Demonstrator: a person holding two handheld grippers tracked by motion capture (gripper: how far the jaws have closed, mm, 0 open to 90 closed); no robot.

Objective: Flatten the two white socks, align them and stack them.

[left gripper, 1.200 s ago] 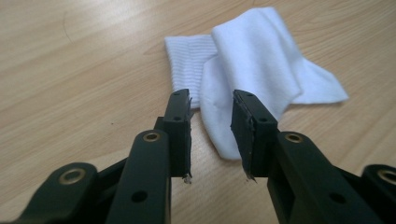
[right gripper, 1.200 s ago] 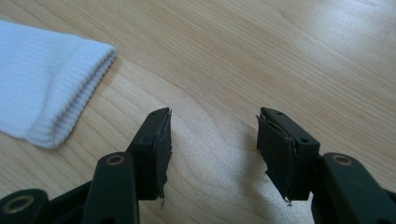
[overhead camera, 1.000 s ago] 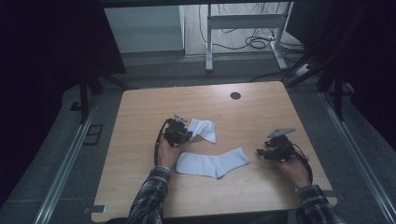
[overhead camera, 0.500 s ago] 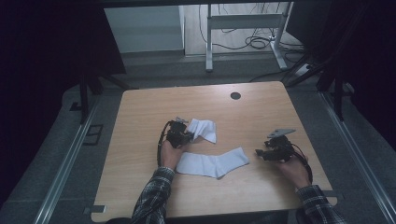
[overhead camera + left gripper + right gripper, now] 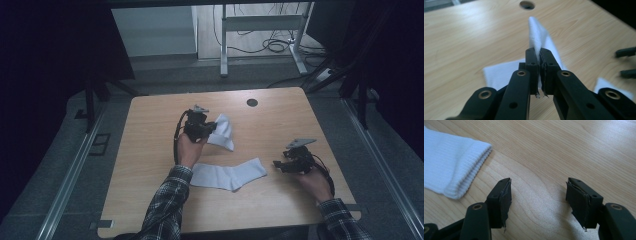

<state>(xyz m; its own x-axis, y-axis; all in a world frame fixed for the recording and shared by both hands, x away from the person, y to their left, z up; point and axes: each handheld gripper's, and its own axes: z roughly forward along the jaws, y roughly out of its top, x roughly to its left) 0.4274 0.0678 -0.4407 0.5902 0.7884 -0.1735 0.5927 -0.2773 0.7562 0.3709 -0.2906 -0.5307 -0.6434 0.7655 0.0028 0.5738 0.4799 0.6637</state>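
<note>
Two white socks are on a wooden table (image 5: 150, 150). My left gripper (image 5: 212, 127) (image 5: 538, 51) is shut on the far sock (image 5: 224, 131) (image 5: 536, 32), pinching a fold of it and holding that part up off the table. The near sock (image 5: 229, 176) lies flat, with its ribbed cuff (image 5: 451, 167) pointing right. Just right of that cuff my right gripper (image 5: 276, 164) (image 5: 539, 187) rests low over the wood. Its jaws have just been opening, and nothing is between them.
A round cable hole (image 5: 252, 102) (image 5: 527, 4) sits near the table's far edge. Beyond the table are a metal desk frame (image 5: 260, 30) and floor cables (image 5: 275, 45). Dark screens flank both sides. Bare wood surrounds the socks.
The left gripper has closed on the far sock and risen, lifting part of it off the table. The right hand has stayed in place.
</note>
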